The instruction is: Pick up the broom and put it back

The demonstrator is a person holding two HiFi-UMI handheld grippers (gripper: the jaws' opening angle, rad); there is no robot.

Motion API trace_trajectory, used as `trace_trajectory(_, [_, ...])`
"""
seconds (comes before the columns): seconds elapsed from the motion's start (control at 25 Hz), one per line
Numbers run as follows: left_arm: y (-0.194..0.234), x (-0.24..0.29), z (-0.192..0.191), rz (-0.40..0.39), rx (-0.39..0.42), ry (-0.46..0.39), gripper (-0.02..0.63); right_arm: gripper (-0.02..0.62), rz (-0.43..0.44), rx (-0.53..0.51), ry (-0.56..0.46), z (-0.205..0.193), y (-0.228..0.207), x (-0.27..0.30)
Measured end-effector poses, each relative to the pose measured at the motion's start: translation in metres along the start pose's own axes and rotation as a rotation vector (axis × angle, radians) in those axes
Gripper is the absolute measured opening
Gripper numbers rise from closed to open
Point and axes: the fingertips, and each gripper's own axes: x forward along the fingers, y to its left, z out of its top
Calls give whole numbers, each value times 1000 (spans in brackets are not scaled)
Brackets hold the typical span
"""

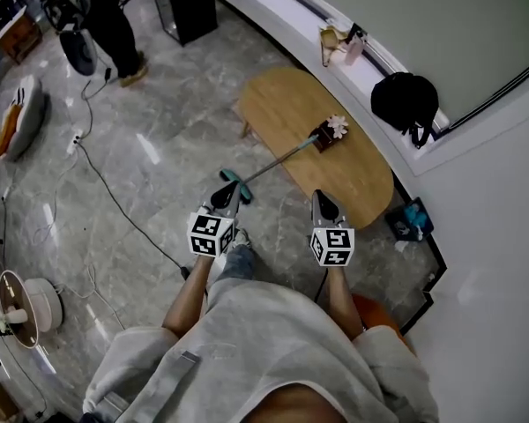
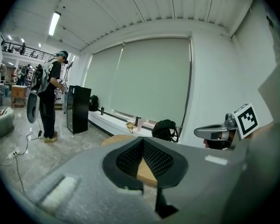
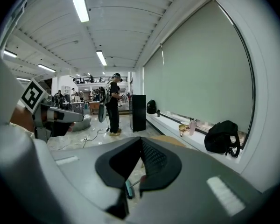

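Observation:
The broom (image 1: 278, 161) has a thin grey handle that slants from a teal end (image 1: 238, 186) on the floor up onto the oval wooden table (image 1: 291, 104). Its other end, dark red-brown with a pale tuft (image 1: 335, 129), rests on the tabletop. My left gripper (image 1: 227, 186) hovers right by the teal end, jaws together and empty. My right gripper (image 1: 320, 198) is over the table's near edge, also shut and empty. In the right gripper view the teal end (image 3: 128, 189) shows through the gap below the closed jaws (image 3: 141, 140). The left gripper view's closed jaws (image 2: 143, 142) frame only table.
A black backpack (image 1: 406, 102) and small bottles sit on the white window ledge (image 1: 273, 7) behind the table. A person (image 1: 115, 25) stands at the far left near a black cabinet (image 1: 189, 3). A cable (image 1: 115, 201) trails across the grey floor. A round fan (image 1: 22, 311) stands low left.

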Motion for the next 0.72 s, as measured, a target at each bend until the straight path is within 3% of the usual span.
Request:
trace_trajectory(0.28, [59,37,16,-14,-35,10,3,2,-18,-1,21,28,0,69])
trace_trajectory(0.72, [120,92,12,-48,-51,76,3,2,-18,18,103,22,-4,148])
